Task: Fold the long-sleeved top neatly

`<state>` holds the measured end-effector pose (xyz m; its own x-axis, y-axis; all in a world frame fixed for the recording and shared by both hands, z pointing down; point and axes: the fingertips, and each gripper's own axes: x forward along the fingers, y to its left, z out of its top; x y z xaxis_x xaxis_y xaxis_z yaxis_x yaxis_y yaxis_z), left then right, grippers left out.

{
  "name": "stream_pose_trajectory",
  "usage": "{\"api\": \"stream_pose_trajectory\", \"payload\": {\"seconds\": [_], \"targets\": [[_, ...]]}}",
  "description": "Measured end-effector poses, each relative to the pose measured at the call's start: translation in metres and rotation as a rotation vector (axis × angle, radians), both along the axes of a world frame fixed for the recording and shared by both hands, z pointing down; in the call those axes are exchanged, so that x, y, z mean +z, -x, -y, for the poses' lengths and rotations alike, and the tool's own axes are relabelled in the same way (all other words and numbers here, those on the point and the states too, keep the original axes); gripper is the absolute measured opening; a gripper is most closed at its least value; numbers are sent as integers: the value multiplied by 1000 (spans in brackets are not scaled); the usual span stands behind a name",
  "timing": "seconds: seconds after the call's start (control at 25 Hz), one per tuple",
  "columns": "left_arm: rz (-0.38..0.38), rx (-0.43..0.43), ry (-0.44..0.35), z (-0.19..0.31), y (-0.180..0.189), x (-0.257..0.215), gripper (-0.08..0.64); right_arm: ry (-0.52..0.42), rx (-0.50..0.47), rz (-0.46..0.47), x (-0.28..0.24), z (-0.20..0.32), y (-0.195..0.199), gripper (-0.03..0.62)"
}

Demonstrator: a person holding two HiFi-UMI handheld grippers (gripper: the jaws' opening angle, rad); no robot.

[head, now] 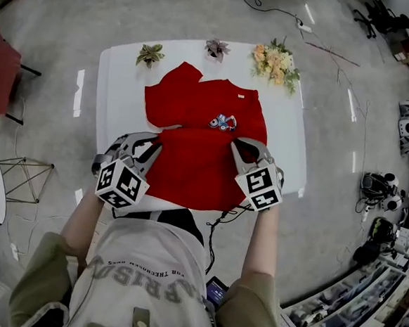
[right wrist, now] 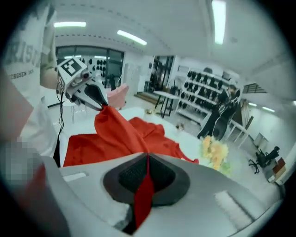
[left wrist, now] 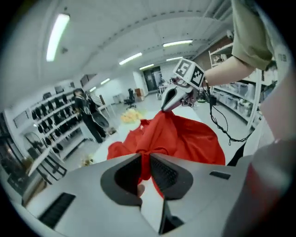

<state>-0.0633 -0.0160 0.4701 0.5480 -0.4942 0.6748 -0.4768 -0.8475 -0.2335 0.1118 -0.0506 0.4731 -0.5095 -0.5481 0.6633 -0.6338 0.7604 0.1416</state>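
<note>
Checking grips first: what have the 2 got? (A)

Left gripper [left wrist: 145, 163]: jaws nearly closed, with a bunched ridge of the red top [head: 202, 124] pinched between the pads. Right gripper [right wrist: 147, 163]: jaws fully together on a thin fold of the same cloth, a tail of it hanging below. (B)

Where does the top lie from them? (A)

Ahead of both, spread on the white table [head: 120, 64]. In the head view each gripper bites a side edge about mid-body, left on the left edge and right on the right. The collar end lies beyond the tips. The hem falls back behind them, toward the person. Long axis runs straight away from the grippers, collar farthest. From each gripper view, the cloth rises in a peak to the other's pinch. (B)

Which is nearer the collar? (A)

Right tips sit slightly farther ahead. Otherwise the 2 are about level, well apart across the body. My read: the next move is a fold along that axis, both carrying together. If the pair isn't level, the folded edge will likely skew. (B)
</note>
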Motion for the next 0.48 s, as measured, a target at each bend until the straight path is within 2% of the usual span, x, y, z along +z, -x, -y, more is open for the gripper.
{"api": "stream_pose_trajectory", "payload": {"seconds": [0.04,0.08,0.12,0.2,0.28,0.36,0.4,0.44,0.48], "targets": [[-1,11,-30,-1,4,-7,61,-45,4,47,-15,-6,2,11],[8,38,-4,-9,8,-3,63,-62,-1,75,-22,-19,5,11],[28,72,66,-23,11,10,63,-51,-16,77,-17,-36,9,11],[94,138,276,-65,23,49,85,34,-58,28,19,-79,16,11],[159,174,462,-108,41,80,194,152,-80,-54,69,-123,15,11],[155,156,540,-127,53,88,246,274,-88,-117,103,-159,7,22],[125,130,543,-126,55,85,254,335,-91,-115,109,-171,4,97],[87,99,533,-120,53,79,255,383,-85,-85,107,-177,2,200],[51,70,513,-108,49,74,255,405,-59,-34,99,-174,-2,230]]}}
